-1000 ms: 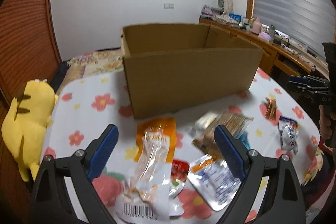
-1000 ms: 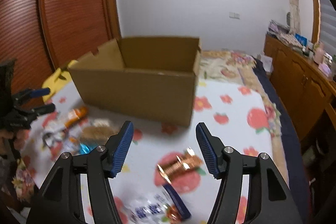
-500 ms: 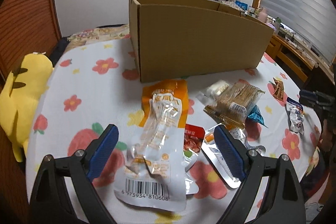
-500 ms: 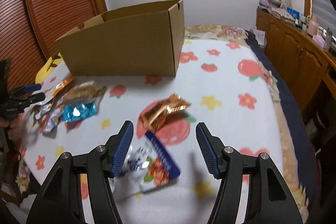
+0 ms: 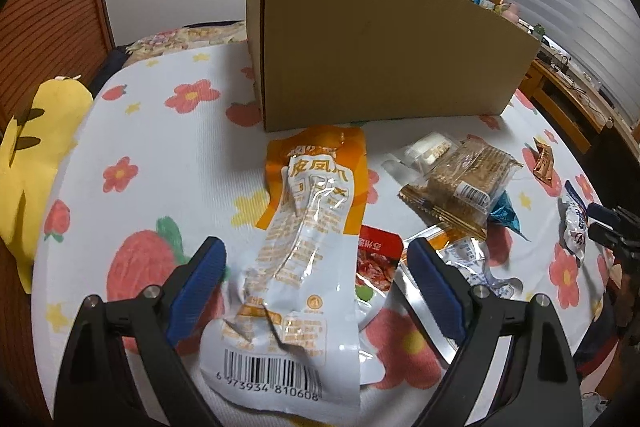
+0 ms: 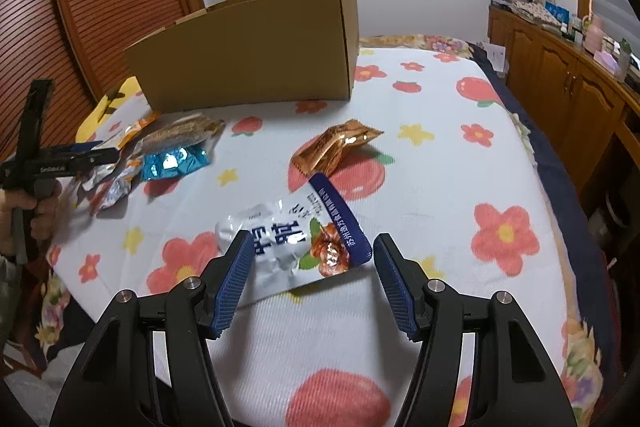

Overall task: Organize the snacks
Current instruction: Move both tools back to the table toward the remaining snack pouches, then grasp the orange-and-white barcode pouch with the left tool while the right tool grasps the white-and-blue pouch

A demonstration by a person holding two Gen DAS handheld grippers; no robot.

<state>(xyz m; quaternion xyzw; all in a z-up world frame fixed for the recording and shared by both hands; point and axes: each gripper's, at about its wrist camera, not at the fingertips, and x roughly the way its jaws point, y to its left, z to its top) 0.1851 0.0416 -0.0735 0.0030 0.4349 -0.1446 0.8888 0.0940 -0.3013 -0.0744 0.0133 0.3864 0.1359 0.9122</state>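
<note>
An open cardboard box (image 5: pixel 380 47) stands at the back of the flowered table; it also shows in the right wrist view (image 6: pixel 256 55). My left gripper (image 5: pixel 316 259) is open, its fingers on either side of a long orange and white snack packet (image 5: pixel 308 251). Beside that packet lie a red packet (image 5: pixel 376 259), a brown cracker pack (image 5: pixel 460 183) and a silver pouch (image 5: pixel 468 267). My right gripper (image 6: pixel 312 255) is open around the near end of a white and blue packet (image 6: pixel 296 243). A copper foil packet (image 6: pixel 336 147) lies beyond it.
A yellow plush toy (image 5: pixel 36 155) sits at the table's left edge. A blue foil packet (image 6: pixel 176 163) and more wrappers lie left of the copper one. Wooden cabinets (image 6: pixel 560 79) with clutter line the right wall. The floral tablecloth (image 6: pixel 460 163) covers the table.
Both grippers have dropped lower and moved in toward the packets. The orange packet now lies between the left fingers, the white and blue packet between the right fingers.
</note>
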